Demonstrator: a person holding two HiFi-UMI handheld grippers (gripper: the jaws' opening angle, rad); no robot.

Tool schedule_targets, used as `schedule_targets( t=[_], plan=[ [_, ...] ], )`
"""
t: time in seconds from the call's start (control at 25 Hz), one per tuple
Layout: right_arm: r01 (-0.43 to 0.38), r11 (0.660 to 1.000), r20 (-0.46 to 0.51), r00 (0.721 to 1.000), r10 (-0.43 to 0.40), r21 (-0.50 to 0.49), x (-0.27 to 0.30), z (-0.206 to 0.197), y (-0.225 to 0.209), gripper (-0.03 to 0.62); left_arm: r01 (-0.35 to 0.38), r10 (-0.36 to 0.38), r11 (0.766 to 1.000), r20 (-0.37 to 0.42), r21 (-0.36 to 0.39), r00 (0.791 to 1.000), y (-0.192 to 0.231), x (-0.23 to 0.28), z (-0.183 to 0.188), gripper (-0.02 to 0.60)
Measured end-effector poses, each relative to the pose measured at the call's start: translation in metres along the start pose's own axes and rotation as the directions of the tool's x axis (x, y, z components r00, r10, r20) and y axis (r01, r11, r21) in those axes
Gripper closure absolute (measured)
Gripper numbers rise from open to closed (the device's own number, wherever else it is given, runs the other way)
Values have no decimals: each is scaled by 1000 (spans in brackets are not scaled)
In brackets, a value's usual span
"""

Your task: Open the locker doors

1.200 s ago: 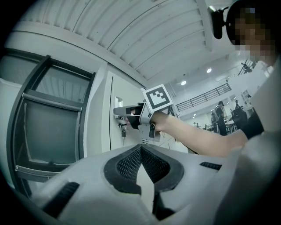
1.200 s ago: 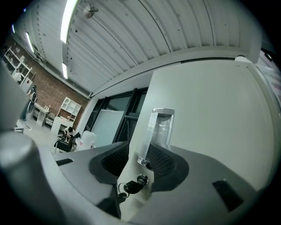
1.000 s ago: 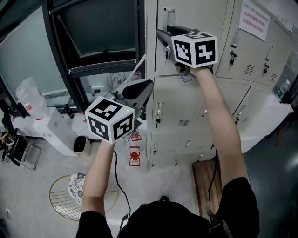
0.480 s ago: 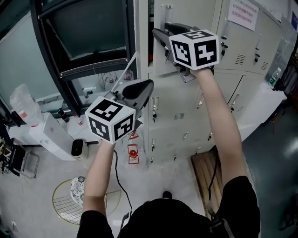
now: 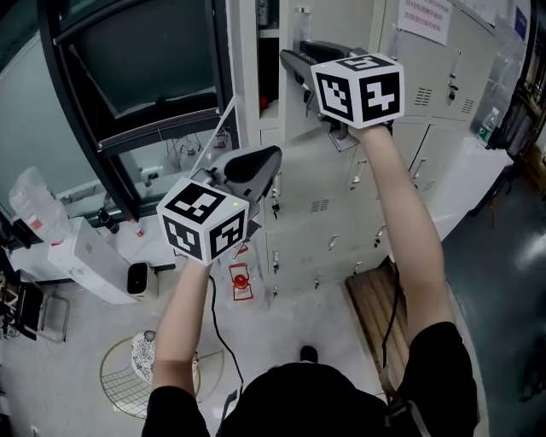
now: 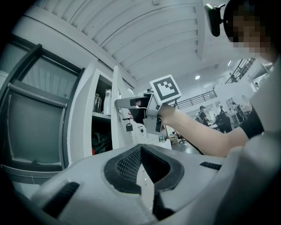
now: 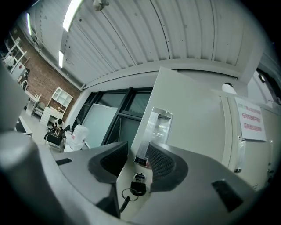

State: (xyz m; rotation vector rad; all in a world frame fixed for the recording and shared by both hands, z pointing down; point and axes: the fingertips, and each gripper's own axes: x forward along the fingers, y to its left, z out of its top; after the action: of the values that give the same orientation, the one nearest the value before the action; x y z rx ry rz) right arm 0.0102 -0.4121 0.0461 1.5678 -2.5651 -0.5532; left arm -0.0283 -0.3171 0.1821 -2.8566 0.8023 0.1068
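Tall bank of pale grey metal lockers (image 5: 341,213) fills the upper right of the head view, with a black-framed glass partition (image 5: 128,77) standing beside it on the left. The top-left grey locker door (image 5: 341,26) stands ajar, swung out from its dark compartment (image 5: 266,51). Only the left gripper view looks into that compartment: a shelf with a shiny metal flask (image 6: 107,101) on it and dark clutter below. Only the head view takes in the floor, with a wooden board (image 5: 375,316) at the lockers' foot. Right gripper (image 5: 288,60) is raised to the door's free edge. Its jaws are apart and have just been closing. The right gripper view shows the clear plastic pull handle (image 7: 151,132) standing between them, close against the right pad, with a gap at the left pad, so not pinched. Left gripper (image 5: 273,158) hangs lower, out in front of the partition, well apart from the lockers. Its own view shows the pads clenched together with nothing between them. Smallest item: a black-headed key on a ring (image 7: 137,186) sits in the lock just under the handle, plain in the right gripper view.
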Motion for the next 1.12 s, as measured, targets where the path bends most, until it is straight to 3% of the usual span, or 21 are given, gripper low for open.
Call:
schedule_targets(
  t=[1.12],
  plan=[
    [106, 994, -14, 994, -106, 27, -67, 4, -15, 436, 158, -158, 987, 20, -21, 987, -40, 13, -7, 563]
  ],
)
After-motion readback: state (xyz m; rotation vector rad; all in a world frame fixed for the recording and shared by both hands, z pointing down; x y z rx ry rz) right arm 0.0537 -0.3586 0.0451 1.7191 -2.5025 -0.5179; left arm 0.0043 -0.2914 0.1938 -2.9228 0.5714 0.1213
